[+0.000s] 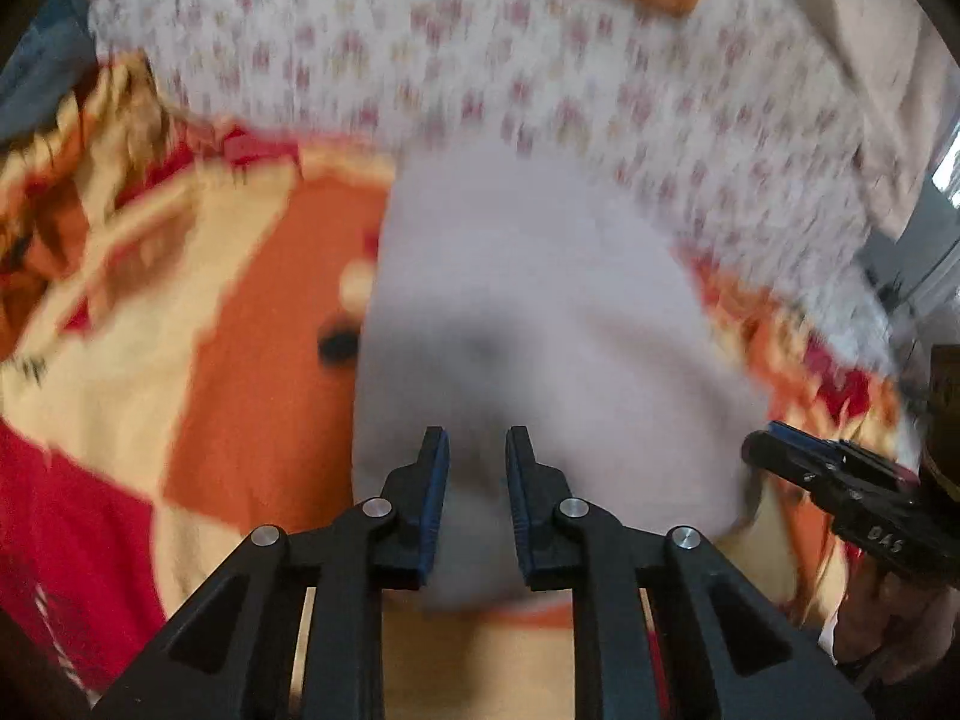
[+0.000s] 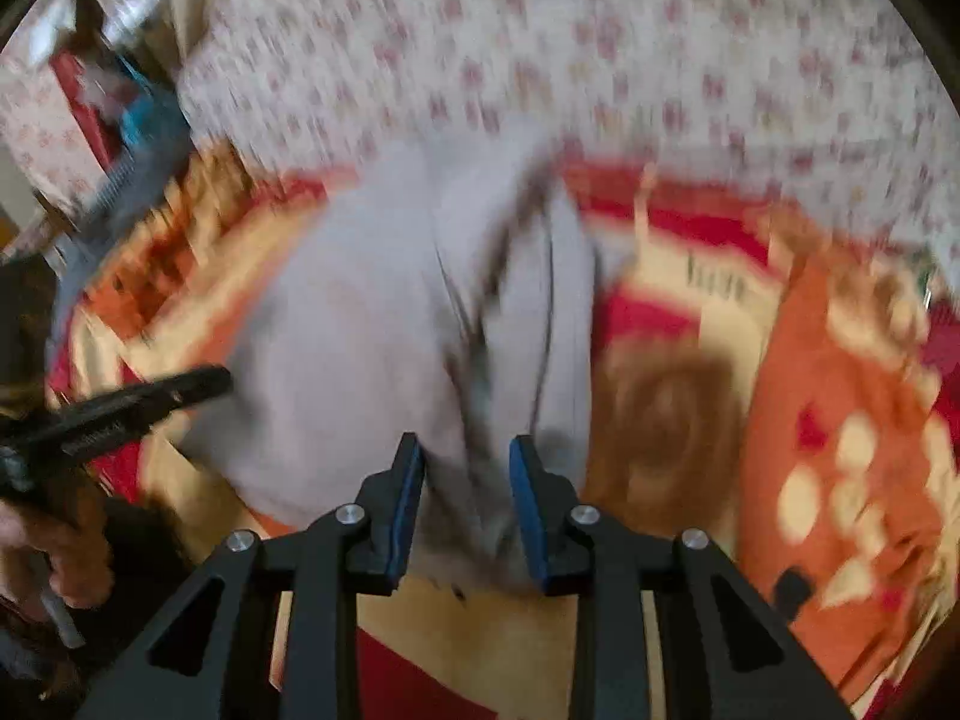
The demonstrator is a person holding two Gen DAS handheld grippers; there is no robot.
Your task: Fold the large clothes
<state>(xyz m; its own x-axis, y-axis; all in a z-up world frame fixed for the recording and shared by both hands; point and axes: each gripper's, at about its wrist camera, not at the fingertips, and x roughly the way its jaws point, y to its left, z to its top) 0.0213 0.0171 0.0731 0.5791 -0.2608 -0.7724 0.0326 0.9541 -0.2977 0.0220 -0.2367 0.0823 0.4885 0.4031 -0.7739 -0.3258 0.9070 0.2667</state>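
Where two tongs hover, one grey garment (image 1: 540, 312) lies.

A pale lilac-grey garment (image 1: 540, 300) lies on an orange, red and cream patterned blanket (image 1: 240, 330) beside white floral-print cloth (image 1: 480, 60).

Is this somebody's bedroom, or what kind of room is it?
Probably a bedroom at home. A pale grey garment lies on a bright orange and red blanket, with a flowered sheet behind it, as on a bed. The pictures are blurry, though.
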